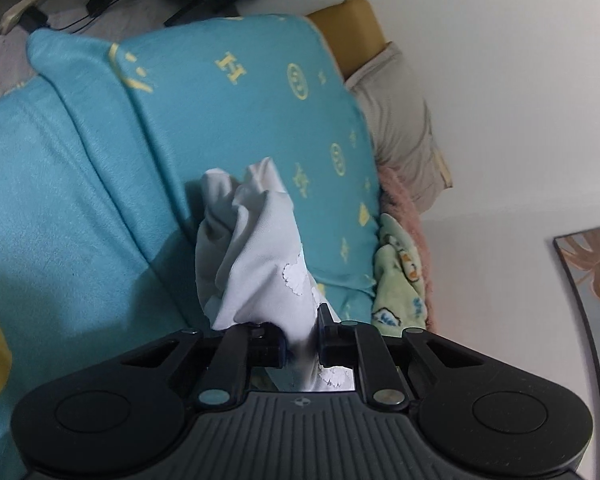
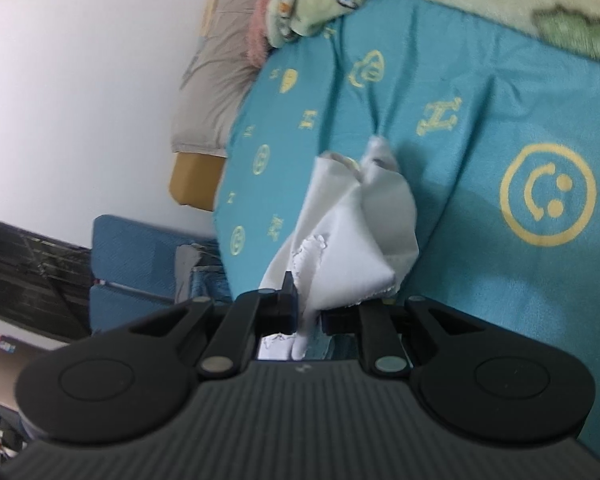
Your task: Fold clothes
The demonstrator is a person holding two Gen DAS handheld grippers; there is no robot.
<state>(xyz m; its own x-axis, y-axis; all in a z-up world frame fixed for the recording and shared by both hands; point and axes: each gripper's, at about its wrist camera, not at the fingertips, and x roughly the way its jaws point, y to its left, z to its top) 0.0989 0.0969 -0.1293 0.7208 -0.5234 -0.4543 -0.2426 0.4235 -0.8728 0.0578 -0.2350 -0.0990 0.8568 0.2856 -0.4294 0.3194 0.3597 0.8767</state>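
Two tools pinched the same white garment: the left tool had its jaws pressed on a bunched fold, and the right tool gripped another fold of the white cloth in its own view. Judging by that, the step in hand was the lift, with the garment raised off the teal bedspread so it could be spread for folding. Next, the two tools would probably need to draw apart to pull the cloth taut and find an edge. It hung crumpled toward twelve o'clock from each tool, soft and creased, with a frayed, scalloped white patch near the jaws. A green printed blanket lay at three o'clock.
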